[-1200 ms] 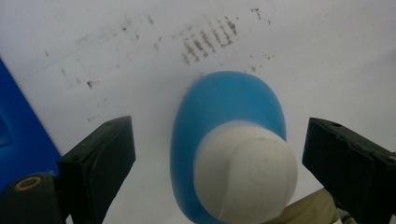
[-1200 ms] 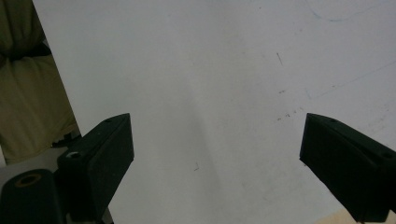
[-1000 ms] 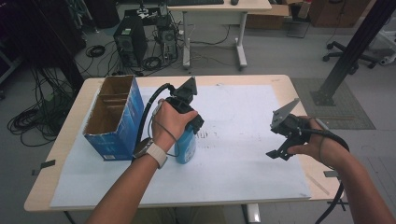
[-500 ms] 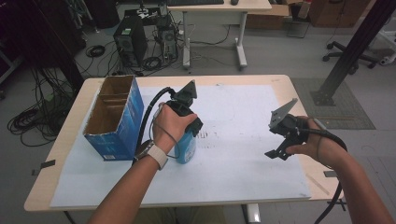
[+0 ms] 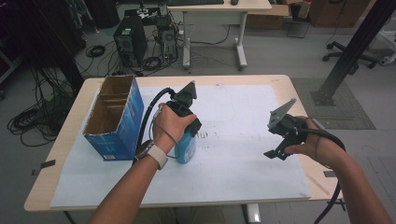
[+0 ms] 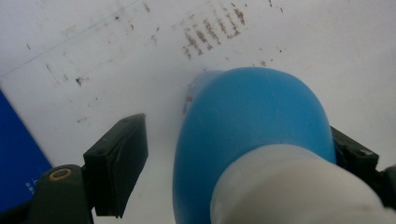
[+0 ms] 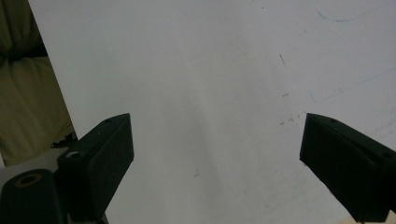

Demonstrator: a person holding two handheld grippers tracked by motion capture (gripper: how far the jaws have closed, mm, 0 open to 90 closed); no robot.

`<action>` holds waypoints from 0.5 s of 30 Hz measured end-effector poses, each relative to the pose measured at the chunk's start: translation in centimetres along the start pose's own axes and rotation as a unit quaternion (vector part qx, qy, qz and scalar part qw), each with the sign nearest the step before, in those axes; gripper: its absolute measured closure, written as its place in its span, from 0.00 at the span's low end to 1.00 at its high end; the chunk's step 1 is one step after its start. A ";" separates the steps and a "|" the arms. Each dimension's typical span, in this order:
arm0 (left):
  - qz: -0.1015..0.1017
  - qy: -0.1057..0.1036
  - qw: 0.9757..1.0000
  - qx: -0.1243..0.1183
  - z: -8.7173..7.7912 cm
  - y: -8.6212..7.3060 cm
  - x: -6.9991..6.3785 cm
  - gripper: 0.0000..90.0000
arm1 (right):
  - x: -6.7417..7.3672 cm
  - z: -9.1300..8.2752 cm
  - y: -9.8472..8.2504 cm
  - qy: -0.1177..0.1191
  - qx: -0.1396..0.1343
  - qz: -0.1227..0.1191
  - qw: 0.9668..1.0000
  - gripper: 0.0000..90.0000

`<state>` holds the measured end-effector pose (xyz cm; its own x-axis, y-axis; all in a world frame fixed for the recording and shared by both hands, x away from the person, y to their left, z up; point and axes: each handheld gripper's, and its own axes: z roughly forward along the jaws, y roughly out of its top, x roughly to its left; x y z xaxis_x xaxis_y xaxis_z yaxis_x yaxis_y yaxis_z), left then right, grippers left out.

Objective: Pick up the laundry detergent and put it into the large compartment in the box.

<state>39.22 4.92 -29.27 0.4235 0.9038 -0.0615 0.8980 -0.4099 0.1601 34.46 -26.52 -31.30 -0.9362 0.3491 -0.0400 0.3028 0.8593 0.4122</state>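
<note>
A blue bottle [image 5: 186, 148] with a white cap stands on the white paper [image 5: 233, 163], just right of an open blue cardboard box [image 5: 114, 119]. My left gripper [image 5: 189, 127] points down over the bottle. Its jaws have just been closing with the bottle [image 6: 252, 121] between them. In the left gripper view one pad [image 6: 119, 163] still stands a gap away from the bottle, and the other pad [image 6: 350, 149] sits at its side. My right gripper [image 5: 280, 147] hovers open over bare paper at the right, nothing between its fingers [image 7: 105, 154].
The paper sheet covers most of the wooden table [image 5: 65, 140]. The blue box wall [image 6: 18, 154] is close to the left gripper. Beyond the table stand a desk [image 5: 219, 7], computer towers [image 5: 130, 42] and floor cables. A black post [image 5: 350, 51] rises at the right.
The left hand has settled slightly lower around the bottle. The right hand has kept still.
</note>
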 end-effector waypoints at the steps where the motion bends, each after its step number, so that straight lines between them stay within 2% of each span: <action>1: 0.000 0.000 1.000 -0.001 0.0 0.0 0.0 0.24 | 0.0 0.0 0.0 0.000 0.002 0.001 1.000 0.11; 15: 0.003 -0.011 1.000 -0.004 -0.2 0.0 -0.3 0.34 | 0.1 0.0 -0.3 -0.001 -0.001 0.003 1.000 0.11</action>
<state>39.08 4.69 -29.09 0.4315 0.8984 -0.0813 0.8944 -0.4142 0.1689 34.32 -26.74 -31.38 -0.9344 0.3540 -0.0394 0.3072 0.8570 0.4138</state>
